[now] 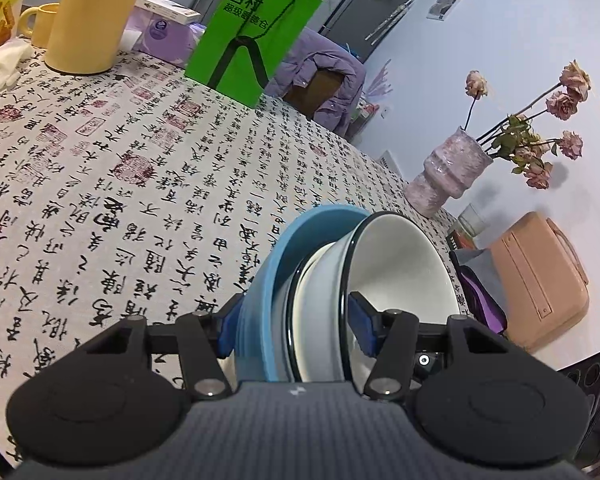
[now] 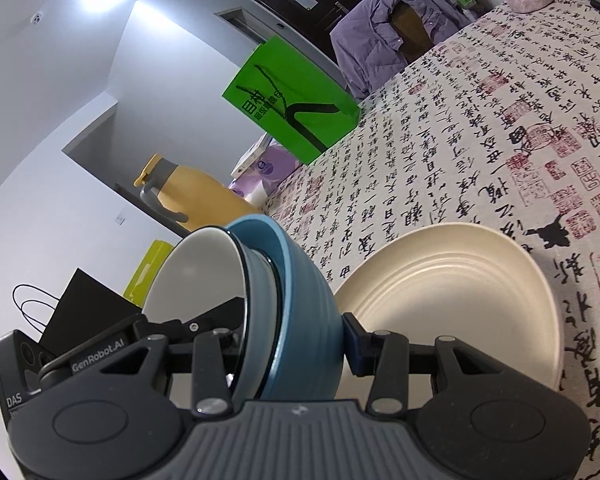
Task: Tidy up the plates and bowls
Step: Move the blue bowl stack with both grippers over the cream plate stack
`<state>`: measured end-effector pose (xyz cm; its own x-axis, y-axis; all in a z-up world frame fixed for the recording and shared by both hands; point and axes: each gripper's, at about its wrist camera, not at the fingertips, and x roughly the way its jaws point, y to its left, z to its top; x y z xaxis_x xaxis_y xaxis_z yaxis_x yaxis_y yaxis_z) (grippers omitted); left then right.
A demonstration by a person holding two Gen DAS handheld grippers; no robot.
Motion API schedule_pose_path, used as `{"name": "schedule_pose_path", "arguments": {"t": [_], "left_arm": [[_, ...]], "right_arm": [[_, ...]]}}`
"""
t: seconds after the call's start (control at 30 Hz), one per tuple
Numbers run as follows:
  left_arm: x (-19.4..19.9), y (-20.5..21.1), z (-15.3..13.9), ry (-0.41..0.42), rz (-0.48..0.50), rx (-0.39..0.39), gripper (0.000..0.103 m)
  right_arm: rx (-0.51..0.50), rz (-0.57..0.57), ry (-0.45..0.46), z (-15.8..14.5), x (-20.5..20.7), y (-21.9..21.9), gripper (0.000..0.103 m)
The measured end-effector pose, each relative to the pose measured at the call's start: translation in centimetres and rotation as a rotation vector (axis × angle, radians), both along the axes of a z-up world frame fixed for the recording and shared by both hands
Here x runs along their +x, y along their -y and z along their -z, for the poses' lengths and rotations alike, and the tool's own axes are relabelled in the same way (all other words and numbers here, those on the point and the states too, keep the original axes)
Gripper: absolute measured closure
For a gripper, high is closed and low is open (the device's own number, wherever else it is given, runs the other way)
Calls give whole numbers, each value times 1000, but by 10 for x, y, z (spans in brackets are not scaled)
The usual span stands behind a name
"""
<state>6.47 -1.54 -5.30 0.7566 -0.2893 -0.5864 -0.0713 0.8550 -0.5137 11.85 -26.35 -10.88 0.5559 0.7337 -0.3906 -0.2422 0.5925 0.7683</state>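
Left wrist view: my left jaws [image 1: 293, 330] are clamped on the rims of a nested stack, blue bowl [image 1: 260, 276] outside, white bowl [image 1: 396, 268] inside, held tilted above the table [image 1: 140, 184]. At 1 o'clock a pink vase [image 1: 448, 176]; at 12 a green bag [image 1: 252, 48]. In the right wrist view my right jaws [image 2: 296, 342] grip the same stack, and a cream plate [image 2: 452, 288] lies at 2 o'clock
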Motion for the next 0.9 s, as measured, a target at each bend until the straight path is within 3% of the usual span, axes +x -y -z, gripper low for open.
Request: {"name": "schedule_pose_path", "arguments": {"t": [0.9], "left_arm": [[13,33,17,-42,60,1,48]], "right_arm": [[-3,58,-39,16,-3,34,61]]}}
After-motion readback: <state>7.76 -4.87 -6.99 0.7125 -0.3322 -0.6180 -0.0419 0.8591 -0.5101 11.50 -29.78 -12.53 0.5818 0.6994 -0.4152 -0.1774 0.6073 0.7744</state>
